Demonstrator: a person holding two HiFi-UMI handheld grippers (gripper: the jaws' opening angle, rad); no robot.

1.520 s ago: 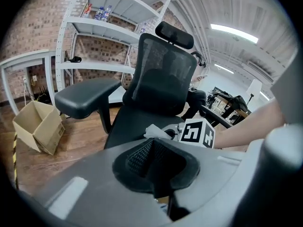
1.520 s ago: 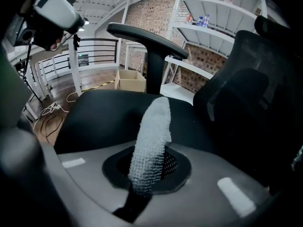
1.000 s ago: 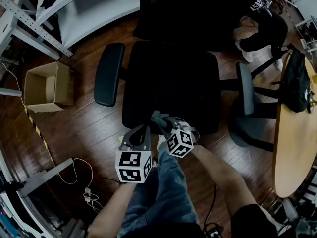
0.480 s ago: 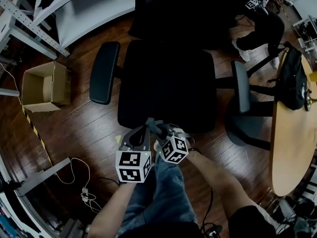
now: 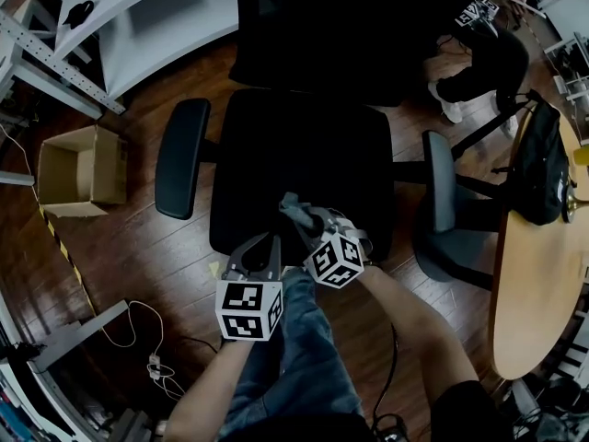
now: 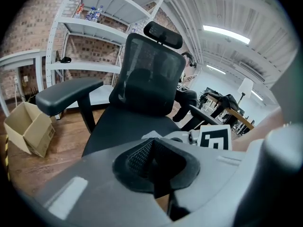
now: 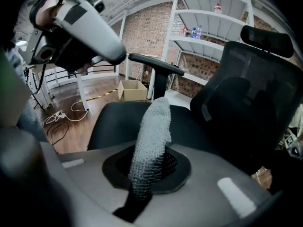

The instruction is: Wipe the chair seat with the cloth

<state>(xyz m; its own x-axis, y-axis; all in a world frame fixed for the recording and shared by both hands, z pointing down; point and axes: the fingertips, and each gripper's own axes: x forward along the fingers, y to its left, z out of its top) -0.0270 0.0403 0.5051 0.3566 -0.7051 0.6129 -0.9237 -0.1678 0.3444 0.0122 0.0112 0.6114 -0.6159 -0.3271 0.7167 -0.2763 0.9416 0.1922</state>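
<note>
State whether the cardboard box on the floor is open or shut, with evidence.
Open. The cardboard box has its flaps spread apart, and the head view looks straight down into its bare interior.

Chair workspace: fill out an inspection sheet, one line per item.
Surface: black chair seat, no loose items seen.
Job's things: grey cloth, held over the seat's front edge.
Clutter: open cardboard box on the floor.
Grippers: right gripper shut on the cloth; left gripper shut, empty, just off the seat's front.
Cables: white cable on the wooden floor.
Surroundings: white shelving; wooden table with a black bag.
</note>
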